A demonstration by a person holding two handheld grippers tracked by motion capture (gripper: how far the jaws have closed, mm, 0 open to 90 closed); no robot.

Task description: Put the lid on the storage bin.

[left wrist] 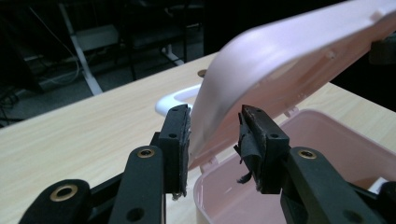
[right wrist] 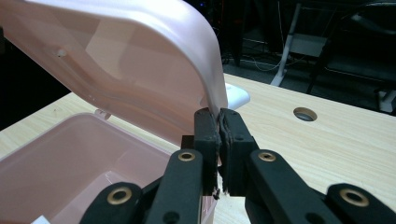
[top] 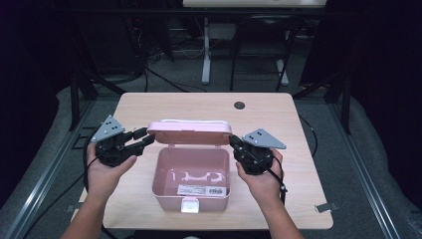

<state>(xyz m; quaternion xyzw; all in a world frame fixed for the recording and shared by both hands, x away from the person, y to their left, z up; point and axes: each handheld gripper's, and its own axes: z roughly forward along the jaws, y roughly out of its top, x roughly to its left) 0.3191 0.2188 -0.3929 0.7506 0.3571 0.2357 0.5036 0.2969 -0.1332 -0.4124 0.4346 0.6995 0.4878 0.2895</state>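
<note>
A pink plastic box [top: 158, 175] stands open in the middle of the table, its lid [top: 189, 133] tilted up over the back rim. My left gripper [top: 144, 137] is at the lid's left end. In the left gripper view the lid's edge [left wrist: 280, 60] runs between the jaws of my left gripper [left wrist: 214, 140], and a gap shows beside one pad. My right gripper [top: 233, 143] is at the lid's right end. In the right gripper view my right gripper [right wrist: 219, 135] is shut on the lid's rim [right wrist: 130, 60]. Below the lid lies the box's hollow [right wrist: 60, 154].
A white handle [left wrist: 173, 100] sticks out behind the lid. Inside the box lie a white label [top: 201, 190] and pale shapes [top: 196, 176]. A white latch [top: 190, 204] hangs on the front wall. A cable hole [top: 239, 105] sits at the table's back. Desk legs [top: 206, 55] stand beyond.
</note>
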